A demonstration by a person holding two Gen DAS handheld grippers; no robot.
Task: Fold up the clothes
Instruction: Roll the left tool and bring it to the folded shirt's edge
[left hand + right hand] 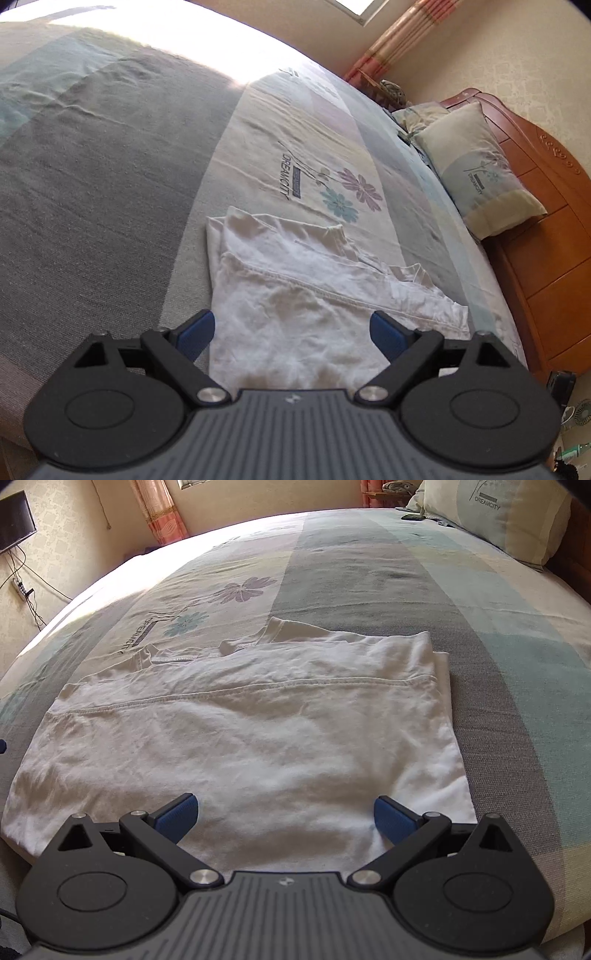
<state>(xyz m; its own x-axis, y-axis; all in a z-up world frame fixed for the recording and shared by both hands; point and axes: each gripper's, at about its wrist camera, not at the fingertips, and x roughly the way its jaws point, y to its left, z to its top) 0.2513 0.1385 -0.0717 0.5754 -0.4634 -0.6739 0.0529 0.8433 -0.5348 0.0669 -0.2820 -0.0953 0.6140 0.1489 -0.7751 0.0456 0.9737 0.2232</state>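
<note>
Left wrist view: my left gripper [291, 332] spread wide, holding nothing, above the white shirt [295, 288] lying folded on the bedspread [110, 184]; pillow [476, 166] against the wooden headboard [546, 221].

Right wrist view: my right gripper [286, 818] likewise wide and empty over the shirt [240, 731]; curtain [159, 513], television [14, 520] on the far wall.
</note>
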